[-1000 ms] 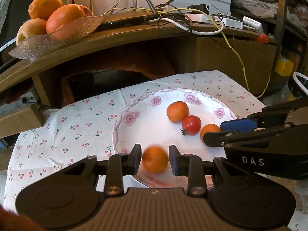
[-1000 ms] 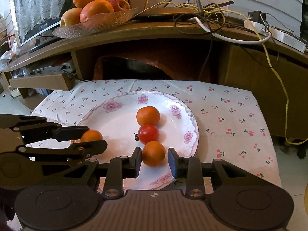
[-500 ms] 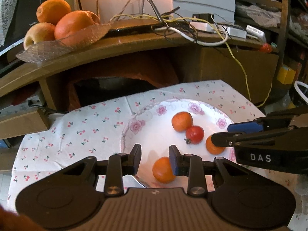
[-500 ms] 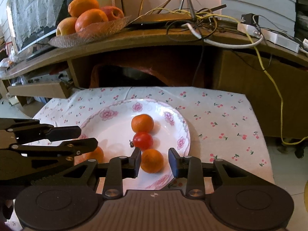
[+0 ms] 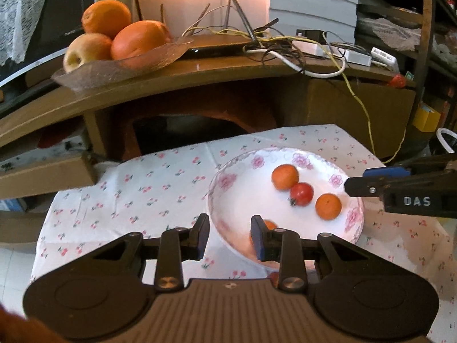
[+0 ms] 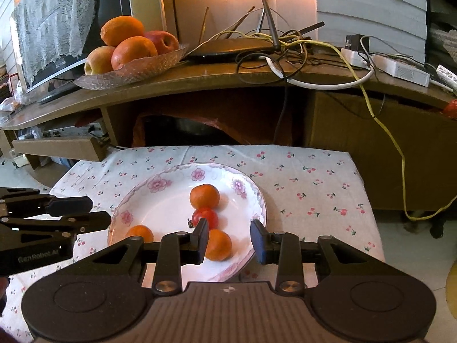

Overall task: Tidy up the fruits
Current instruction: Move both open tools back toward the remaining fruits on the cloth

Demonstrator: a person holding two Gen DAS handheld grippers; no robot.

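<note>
A white floral plate (image 5: 245, 168) (image 6: 168, 177) lies on a cherry-print cloth. It holds three small oranges and a red tomato (image 5: 301, 194) (image 6: 205, 216). One orange (image 5: 270, 225) (image 6: 140, 233) lies at the plate's near left edge, partly behind my left gripper's right finger. My left gripper (image 5: 230, 237) is open and empty above the plate's left rim. My right gripper (image 6: 230, 240) is open and empty; another orange (image 6: 218, 244) lies just behind its left finger.
A wooden shelf (image 6: 200, 77) behind the cloth carries a glass dish (image 6: 131, 70) of large oranges and apples, a router and tangled cables (image 6: 285, 45). A cardboard box (image 6: 54, 147) sits at left. Each gripper shows at the edge of the other's view.
Both grippers pulled back and apart from the plate. The left one moved left, leaving the orange it had straddled on the plate; the right one shifted right off its orange.
</note>
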